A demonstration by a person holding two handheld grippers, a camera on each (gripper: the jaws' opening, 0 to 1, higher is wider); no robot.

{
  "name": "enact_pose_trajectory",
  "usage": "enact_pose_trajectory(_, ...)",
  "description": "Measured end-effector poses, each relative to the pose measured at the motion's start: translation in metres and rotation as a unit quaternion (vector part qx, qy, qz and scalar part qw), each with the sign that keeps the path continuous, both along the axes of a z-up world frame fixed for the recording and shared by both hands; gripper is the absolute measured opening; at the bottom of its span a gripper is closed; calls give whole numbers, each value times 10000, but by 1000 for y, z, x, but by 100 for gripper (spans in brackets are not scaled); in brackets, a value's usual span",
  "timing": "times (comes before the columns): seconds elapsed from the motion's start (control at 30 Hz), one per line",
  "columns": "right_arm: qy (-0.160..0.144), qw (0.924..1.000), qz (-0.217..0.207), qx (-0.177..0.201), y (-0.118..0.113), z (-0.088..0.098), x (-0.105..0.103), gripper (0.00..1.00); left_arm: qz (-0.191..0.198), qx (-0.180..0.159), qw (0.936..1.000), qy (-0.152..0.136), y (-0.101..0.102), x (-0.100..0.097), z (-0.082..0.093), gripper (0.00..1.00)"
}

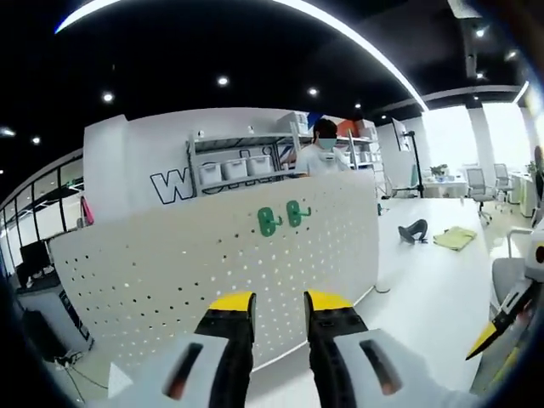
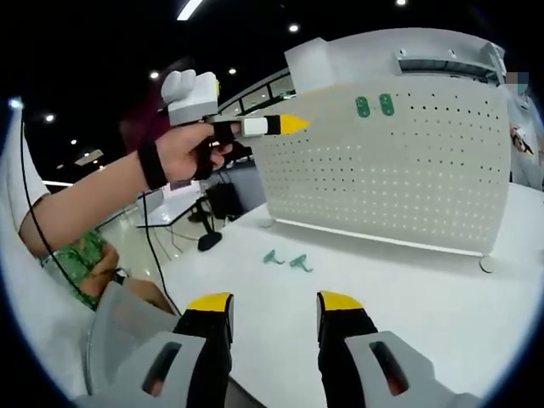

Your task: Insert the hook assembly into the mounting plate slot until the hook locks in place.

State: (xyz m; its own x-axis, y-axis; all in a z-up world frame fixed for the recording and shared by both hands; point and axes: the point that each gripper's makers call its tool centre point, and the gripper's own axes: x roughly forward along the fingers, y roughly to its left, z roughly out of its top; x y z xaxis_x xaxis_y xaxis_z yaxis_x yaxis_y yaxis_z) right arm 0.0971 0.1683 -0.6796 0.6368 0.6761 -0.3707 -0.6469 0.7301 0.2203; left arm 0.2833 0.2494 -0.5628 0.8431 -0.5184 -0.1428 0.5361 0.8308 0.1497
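Jaws on my left gripper and right gripper stand spread, holding nothing; 2 hooks hang on the pegboard, 2 more hooks lie on the table.

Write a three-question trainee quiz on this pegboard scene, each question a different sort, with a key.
1. True or false: two green hooks already hang on the white perforated pegboard.
2. How many loose green hooks lie on the white table? A one, B two, C four.
3. Fill in: the right gripper has its jaws ____ and holds nothing.

Key: 1 true; 2 B; 3 open. In the left gripper view the left gripper is likewise open and empty.
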Motion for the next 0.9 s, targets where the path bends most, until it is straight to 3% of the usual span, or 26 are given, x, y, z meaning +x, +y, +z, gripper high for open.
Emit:
enact_pose_trajectory(0.53,-16,9999,-27,-137,25,2,-6,39,-172,61,9991,389,32,-24,-41,24)
enact_pose_trajectory(0.9,8,9997,-150,-212,34,0,-6,38,-337,122,9973,647,42,-37,-68,25)
